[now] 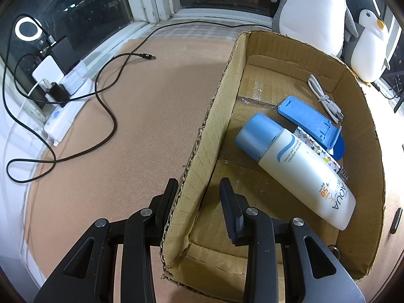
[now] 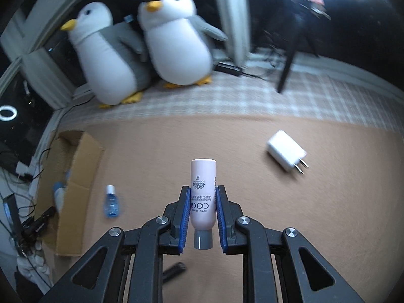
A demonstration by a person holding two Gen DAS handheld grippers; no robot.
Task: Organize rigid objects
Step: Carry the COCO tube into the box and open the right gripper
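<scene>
Surface (image 2: 202,146): tan mat, carrying everything here.
Cardboard box (image 1: 358,116): sits open-topped on the surface, its left wall running between the left gripper's fingers.
Sunscreen bottle (image 1: 298,166): lying flat inside the box, blue cap pointing away, resting against a blue plastic piece (image 1: 308,118).
Left gripper (image 1: 199,194): jaws spread wide, straddling the box wall, holding nothing.
Right gripper (image 2: 203,202): clamped on the pink tube (image 2: 203,186), blue pads pressing both sides, grey cap toward the camera.
White charger (image 2: 286,154): lying on the surface, prongs out, well apart from the tube.
Small blue bottle (image 2: 111,202): on its side, just beside the box.
</scene>
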